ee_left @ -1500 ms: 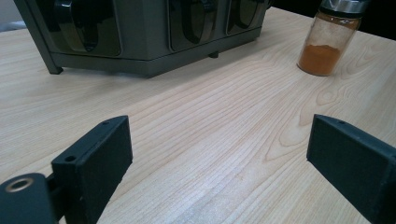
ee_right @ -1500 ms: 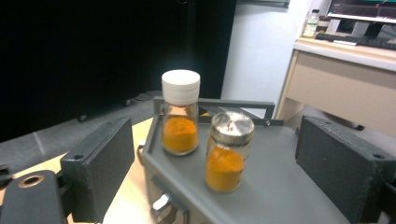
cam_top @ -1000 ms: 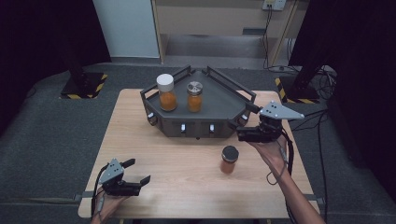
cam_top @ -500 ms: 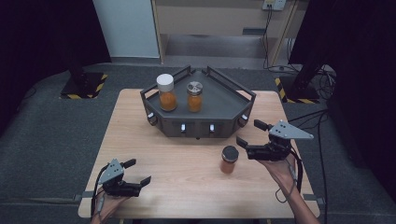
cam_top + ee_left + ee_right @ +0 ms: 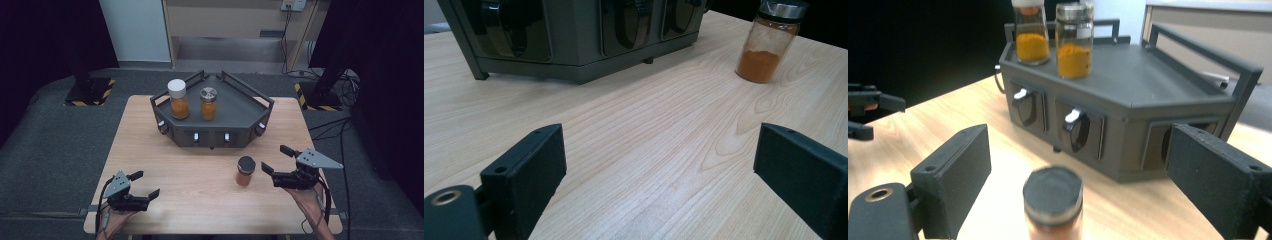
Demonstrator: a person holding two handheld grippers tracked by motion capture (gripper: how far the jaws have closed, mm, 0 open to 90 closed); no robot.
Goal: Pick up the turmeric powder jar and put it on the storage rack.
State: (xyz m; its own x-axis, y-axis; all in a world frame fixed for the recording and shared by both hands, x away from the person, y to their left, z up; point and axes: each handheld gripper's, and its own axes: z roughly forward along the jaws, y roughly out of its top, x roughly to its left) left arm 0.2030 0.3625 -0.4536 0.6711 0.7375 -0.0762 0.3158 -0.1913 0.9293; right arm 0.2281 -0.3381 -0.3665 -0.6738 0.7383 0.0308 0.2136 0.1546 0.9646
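A spice jar with a dark lid and orange powder stands on the wooden table, in front of a dark grey rack. My right gripper is open just to the jar's right, jaws pointing at it without touching. In the right gripper view the jar stands close, between and a little ahead of the open jaws of my right gripper. My left gripper rests open near the front left corner. In its own view my left gripper holds nothing, and the jar stands far off.
On the rack stand a white-lidded jar and a silver-lidded jar, both with orange powder. The rack's front carries several knobs. The left gripper shows far left in the right gripper view.
My right gripper has drawn back from the rack's right corner toward the table's near edge, ending beside the dark-lidded jar. The jar and the left gripper have stayed put.
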